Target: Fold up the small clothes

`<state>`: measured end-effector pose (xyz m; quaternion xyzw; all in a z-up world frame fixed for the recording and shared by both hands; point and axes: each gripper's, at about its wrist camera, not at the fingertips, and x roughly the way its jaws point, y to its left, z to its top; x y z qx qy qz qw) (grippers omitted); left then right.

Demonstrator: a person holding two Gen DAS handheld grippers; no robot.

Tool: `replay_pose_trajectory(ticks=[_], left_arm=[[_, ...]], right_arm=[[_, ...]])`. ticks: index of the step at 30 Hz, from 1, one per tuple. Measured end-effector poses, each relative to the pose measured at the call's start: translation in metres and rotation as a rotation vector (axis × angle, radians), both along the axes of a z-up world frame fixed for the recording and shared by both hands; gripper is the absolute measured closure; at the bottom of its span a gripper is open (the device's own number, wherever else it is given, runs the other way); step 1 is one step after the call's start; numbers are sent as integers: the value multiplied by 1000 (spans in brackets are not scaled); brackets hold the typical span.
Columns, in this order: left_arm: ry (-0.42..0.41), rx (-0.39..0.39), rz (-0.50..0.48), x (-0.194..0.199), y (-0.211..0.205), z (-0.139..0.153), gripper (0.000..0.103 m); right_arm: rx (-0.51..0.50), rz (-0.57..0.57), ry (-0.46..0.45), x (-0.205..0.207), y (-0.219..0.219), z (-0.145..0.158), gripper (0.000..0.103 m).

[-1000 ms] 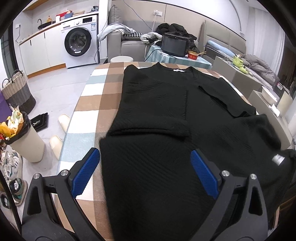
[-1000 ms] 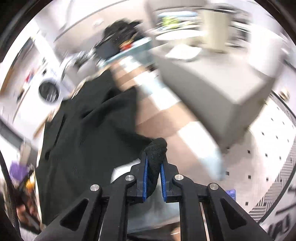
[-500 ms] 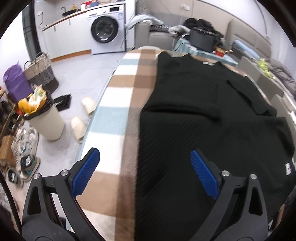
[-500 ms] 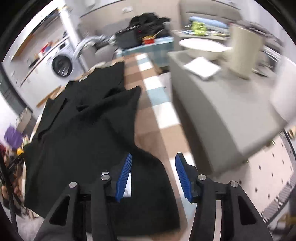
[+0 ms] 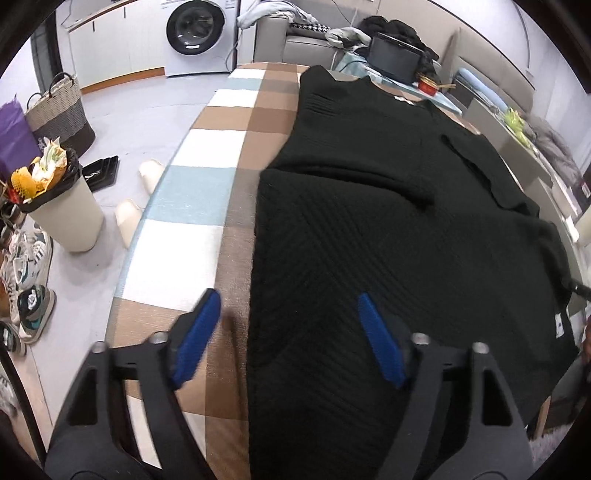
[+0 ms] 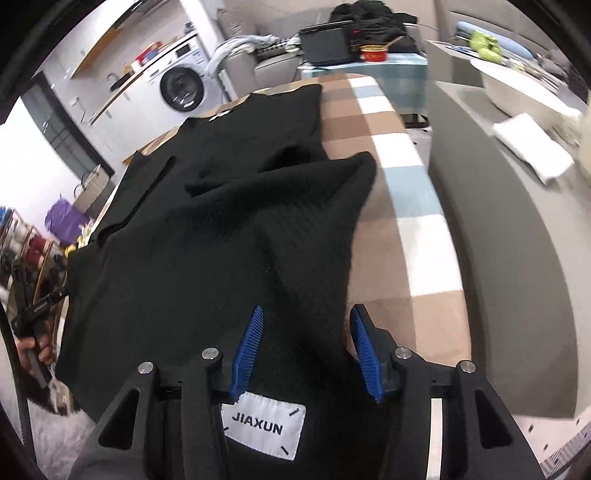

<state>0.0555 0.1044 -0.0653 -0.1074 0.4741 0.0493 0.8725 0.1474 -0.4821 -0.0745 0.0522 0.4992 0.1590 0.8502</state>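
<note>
A black knit sweater (image 5: 388, 221) lies spread on the checked tablecloth (image 5: 207, 184), with one sleeve folded across its body. My left gripper (image 5: 288, 339) hangs low over the sweater's left edge near the hem. Its jaws are closing, one pad over the cloth and the other over the knit, neither pressing. In the right wrist view the sweater (image 6: 221, 229) bunches into a ridge toward my right gripper (image 6: 306, 354). Its jaws stand apart over the hem, just beyond a white label (image 6: 264, 428). A hand (image 6: 37, 347) shows at the left edge.
A full waste bin (image 5: 62, 206), shoes (image 5: 29, 266) and a woven basket (image 5: 59, 110) stand on the floor left of the table. A washing machine (image 5: 195, 33) is at the back. A grey counter (image 6: 517, 221) runs close along the table's right side.
My right gripper let go of the black cuff it pinched, opened, and swung back over the hem by the label. My left gripper sank toward the sweater's left edge and its jaws narrowed.
</note>
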Motion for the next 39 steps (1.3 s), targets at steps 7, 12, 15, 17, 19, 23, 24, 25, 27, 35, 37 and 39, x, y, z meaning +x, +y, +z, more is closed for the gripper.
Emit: replay_pose_trajectory(ticks=[7, 12, 15, 17, 19, 23, 24, 25, 27, 35, 37, 39], left_arm=[[-17, -56, 3, 0, 1, -1, 100], [-76, -67, 25, 0, 14, 16, 100], [-78, -83, 22, 4, 16, 15, 100], [-61, -106, 24, 6, 16, 11, 99], [-36, -103, 13, 6, 14, 8, 87], [-38, -86, -25, 2, 3, 8, 58], [-40, -84, -38, 1, 0, 8, 57], [-42, -75, -47, 0, -3, 8, 59], [-45, -58, -58, -4, -7, 10, 98], [-238, -109, -51, -33, 9, 64, 101], [-282, -119, -55, -32, 13, 78, 101], [-304, -122, -63, -24, 18, 88, 101]], right_arm=[[-28, 20, -7, 4, 1, -8, 93], [95, 74, -43, -12, 6, 11, 95], [92, 69, -36, -16, 5, 10, 94], [76, 57, -11, -16, 0, 3, 87], [67, 49, 23, -15, -4, -4, 77], [68, 93, 24, -14, -1, -12, 72], [63, 101, 21, -14, -1, -14, 72], [58, 106, 7, -15, 0, -14, 77], [66, 130, -28, -18, -1, -11, 98], [308, 163, -338, -53, -24, 56, 99], [372, 144, -397, -50, -28, 66, 99], [402, 121, -432, -45, -30, 70, 99]])
